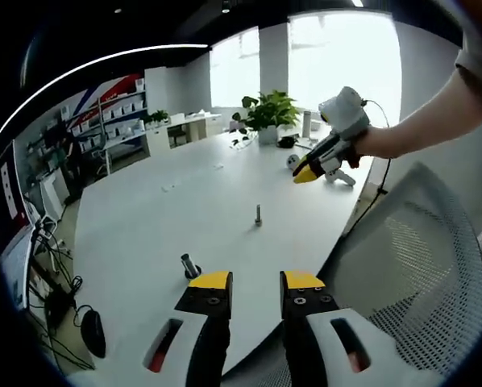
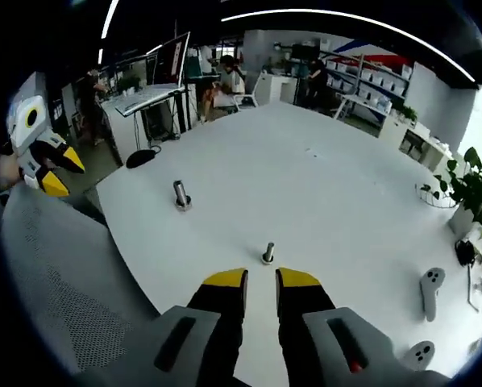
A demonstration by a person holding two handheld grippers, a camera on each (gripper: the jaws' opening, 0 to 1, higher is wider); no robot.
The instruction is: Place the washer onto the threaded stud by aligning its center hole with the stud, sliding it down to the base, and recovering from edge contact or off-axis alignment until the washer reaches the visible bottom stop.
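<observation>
My left gripper has its jaws apart and holds nothing. At about 11 o'clock just ahead of it the threaded stud stands upright on the white table. Further on, at 12 o'clock, stands a second small post; I cannot tell if the washer is on it. My right gripper is also slightly apart and empty, the small post just in front. I judge we are before the pick-up: next I must find the washer and grasp it.

Grey-white grippers, black fingers with yellow tips, red slots.
</observation>
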